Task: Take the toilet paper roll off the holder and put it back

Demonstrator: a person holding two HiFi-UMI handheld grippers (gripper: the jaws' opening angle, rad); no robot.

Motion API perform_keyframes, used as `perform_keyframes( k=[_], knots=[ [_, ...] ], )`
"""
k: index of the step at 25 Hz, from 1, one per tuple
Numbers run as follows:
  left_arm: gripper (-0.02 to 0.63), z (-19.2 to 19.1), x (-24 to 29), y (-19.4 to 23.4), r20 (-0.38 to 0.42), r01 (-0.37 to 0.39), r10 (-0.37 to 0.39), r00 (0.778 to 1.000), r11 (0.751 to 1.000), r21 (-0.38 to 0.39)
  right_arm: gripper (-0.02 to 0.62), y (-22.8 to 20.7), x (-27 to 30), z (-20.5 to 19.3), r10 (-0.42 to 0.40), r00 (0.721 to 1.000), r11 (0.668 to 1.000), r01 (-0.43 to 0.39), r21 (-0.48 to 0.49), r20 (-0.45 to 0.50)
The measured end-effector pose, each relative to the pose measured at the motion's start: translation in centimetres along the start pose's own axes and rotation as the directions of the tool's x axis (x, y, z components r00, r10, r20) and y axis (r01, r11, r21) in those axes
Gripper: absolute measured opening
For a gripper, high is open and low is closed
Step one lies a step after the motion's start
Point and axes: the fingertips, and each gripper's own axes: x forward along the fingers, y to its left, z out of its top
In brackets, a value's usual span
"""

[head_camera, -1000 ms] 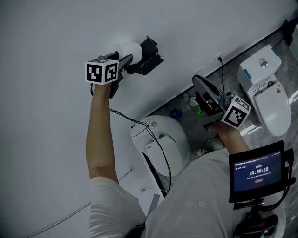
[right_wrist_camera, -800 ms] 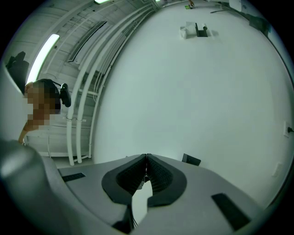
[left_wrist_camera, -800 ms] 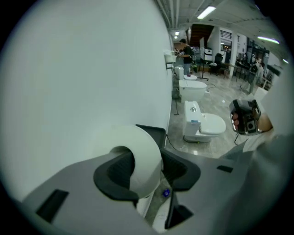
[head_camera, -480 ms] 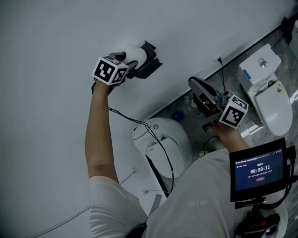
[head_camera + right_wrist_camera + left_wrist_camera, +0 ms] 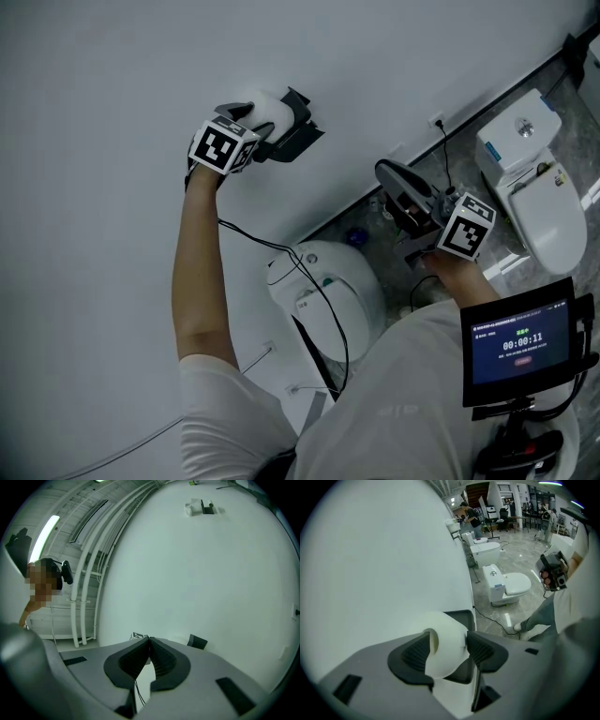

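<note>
The white toilet paper roll (image 5: 269,106) sits at the black wall holder (image 5: 296,133) high on the white wall. My left gripper (image 5: 251,120) reaches up to it. In the left gripper view the roll (image 5: 446,643) lies between the two dark pads in front of the holder (image 5: 462,618). The jaws are opening: the right pad (image 5: 480,649) is at the roll's end, and the left pad (image 5: 415,654) stands just off the other end. My right gripper (image 5: 397,184) hangs lower right, shut with nothing in it (image 5: 150,651). From there the roll (image 5: 192,507) looks tiny and far away.
A white toilet (image 5: 531,183) stands on the grey floor at the right. Another white toilet (image 5: 330,292) is below the holder, with black cables trailing over it. A timer screen (image 5: 518,343) is mounted near the person's chest. More toilets (image 5: 506,584) line the wall.
My left gripper moved right along the wall, bringing the roll in against the holder. Its marker cube turned. The right gripper drifted slightly left.
</note>
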Motion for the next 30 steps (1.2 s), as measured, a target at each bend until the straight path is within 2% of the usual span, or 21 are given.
perform_keyframes(
  k=[3,5,7,8,10,13,15,19,20,22,24,25,27,28,30],
  knots=[
    [0.250,0.1,-0.7,0.4,0.021,-0.045,0.045,0.999,0.999,0.006,0.011,0.1,0.0,-0.1,0.002,1.000,1.000,-0.002,-0.003,-0.002],
    [0.265,0.6,-1.7,0.6,0.070,-0.079,0.080,0.994,0.997,-0.023,0.010,0.1,0.1,-0.2,0.003,1.000,1.000,-0.003,-0.005,-0.002],
    [0.268,1.6,-3.4,0.7,0.175,-0.092,0.111,0.978,0.989,-0.114,0.011,0.1,0.2,-0.2,0.007,1.000,1.000,-0.007,-0.005,-0.005],
    [0.268,2.3,-4.5,0.6,0.244,-0.076,0.120,0.962,0.981,-0.181,0.011,0.2,0.2,-0.2,0.011,1.000,1.000,-0.011,-0.006,-0.008],
    [0.268,3.4,-7.3,-0.4,0.389,-0.003,0.133,0.911,0.948,-0.318,0.011,0.4,0.3,-0.2,0.022,1.000,1.000,-0.022,-0.009,-0.017],
    [0.267,4.0,-11.7,-2.6,0.569,0.139,0.173,0.804,0.876,-0.462,0.011,0.7,0.5,-0.1,0.038,0.999,0.999,-0.038,-0.014,-0.036],
    [0.267,3.5,-14.6,-4.3,0.652,0.241,0.207,0.729,0.815,-0.527,0.011,1.2,0.8,-0.3,0.053,0.997,0.999,-0.054,-0.006,-0.050],
    [0.262,1.7,-19.2,-8.1,0.760,0.429,0.304,0.574,0.679,-0.595,0.011,3.0,1.8,-0.6,0.095,0.994,0.995,-0.094,0.014,-0.060],
    [0.240,1.8,-19.6,-9.0,0.780,0.466,0.324,0.535,0.657,-0.593,0.011,3.2,1.8,-0.3,0.101,0.993,0.995,-0.101,0.011,-0.053],
    [0.213,2.6,-19.5,-10.3,0.810,0.520,0.354,0.467,0.631,-0.575,0.011,3.1,1.5,0.7,0.096,0.995,0.995,-0.096,0.002,-0.031],
    [0.192,3.0,-18.7,-11.2,0.823,0.556,0.373,0.429,0.609,-0.566,0.010,2.8,0.9,1.5,0.077,0.997,0.997,-0.077,-0.002,-0.006],
    [0.181,3.0,-18.4,-11.6,0.824,0.579,0.386,0.415,0.586,-0.566,0.011,2.7,0.7,1.7,0.076,0.997,0.997,-0.076,-0.004,0.004],
    [0.154,2.4,-17.9,-12.3,0.814,0.637,0.437,0.383,0.514,-0.575,0.011,2.9,0.7,1.9,0.091,0.996,0.996,-0.091,-0.010,0.019],
    [0.094,2.0,-17.8,-12.5,0.803,0.660,0.469,0.367,0.478,-0.580,0.011,2.9,0.8,2.0,0.098,0.995,0.995,-0.098,-0.011,0.026],
    [0.028,1.2,-17.8,-12.7,0.782,0.690,0.525,0.336,0.428,-0.583,0.009,3.0,1.2,2.0,0.109,0.993,0.994,-0.109,-0.007,0.036]
  ],
)
